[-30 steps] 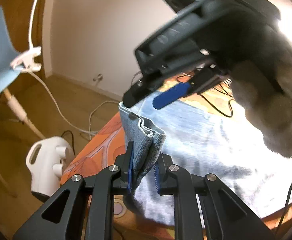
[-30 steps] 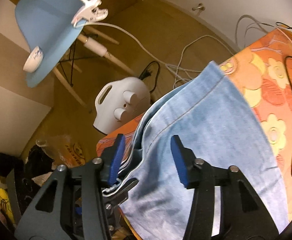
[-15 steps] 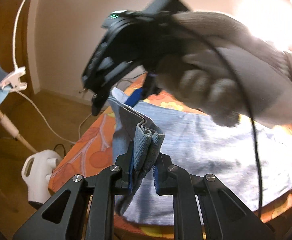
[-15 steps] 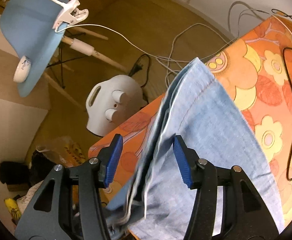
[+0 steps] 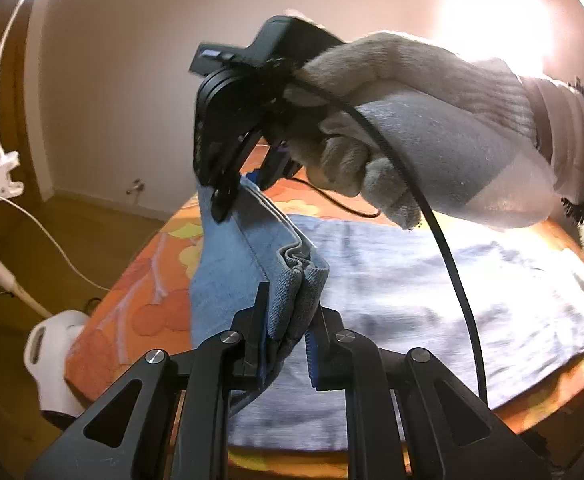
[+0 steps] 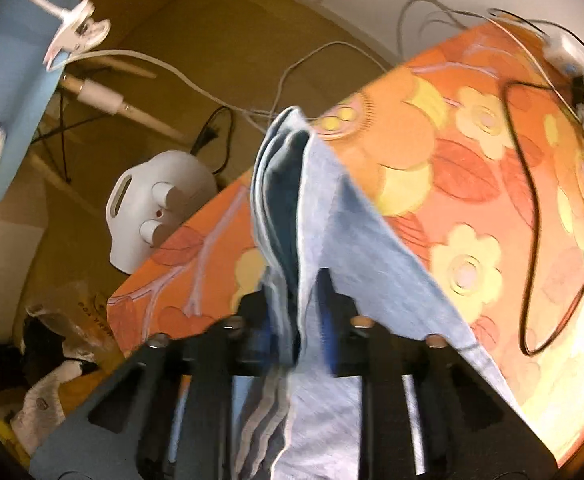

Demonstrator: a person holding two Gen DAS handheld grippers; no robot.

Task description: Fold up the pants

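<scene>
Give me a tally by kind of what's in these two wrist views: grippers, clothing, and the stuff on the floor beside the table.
Grippers: 2, left gripper and right gripper, each clamped on the jeans
Jeans: 1
White jug-shaped appliance: 1
Blue chair: 1
Total: 5

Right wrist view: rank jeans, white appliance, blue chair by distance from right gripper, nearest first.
1. Jeans: clamped in the right gripper, on the table.
2. White appliance: on the floor, left of the table edge.
3. Blue chair: upper left, beyond the appliance.
</scene>
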